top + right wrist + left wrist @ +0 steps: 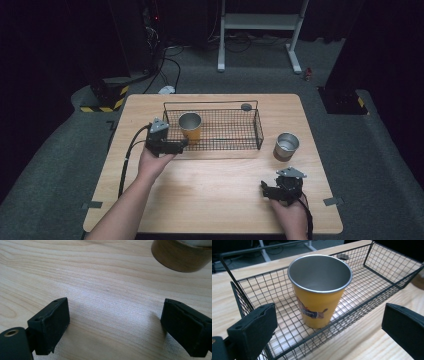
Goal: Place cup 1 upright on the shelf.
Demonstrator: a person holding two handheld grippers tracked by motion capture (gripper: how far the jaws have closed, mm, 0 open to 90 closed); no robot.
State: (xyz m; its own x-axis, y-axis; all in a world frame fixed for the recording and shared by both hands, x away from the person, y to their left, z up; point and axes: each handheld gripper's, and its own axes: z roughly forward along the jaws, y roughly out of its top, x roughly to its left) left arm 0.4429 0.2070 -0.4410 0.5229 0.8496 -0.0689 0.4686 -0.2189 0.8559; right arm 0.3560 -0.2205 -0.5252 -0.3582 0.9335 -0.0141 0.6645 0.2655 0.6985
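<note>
Your left gripper (172, 146) sits at the near left corner of the wire basket (258, 131), jaws spread wide with nothing between them. In the left gripper view (329, 332) the two black jaws frame the yellow cup (318, 300) from outside the near rail, touching neither cup nor wire as far as you can tell.

That yellow cup (190, 127) stands upright in the left end of the basket, mouth up, with a printed picture on its side and a bare metal inside. It is the one cup in the basket. A second cup, the brown cup (286, 146), stands upright on the table (210, 200) just off the basket's right end; so you have two cups, one basket and two grippers.

Your right gripper (270, 192) rests low near the table's near right edge, jaws wide apart and holding nothing. In the right gripper view (115, 325) bare wood lies between them and the brown cup's base (178, 256) shows ahead at the upper right, well apart from the jaws.

Inside the basket, everything right of the yellow cup is open mesh. A small dark round disc (246, 106) lies by the basket's far rail. Between your two hands the tabletop is bare wood.
</note>
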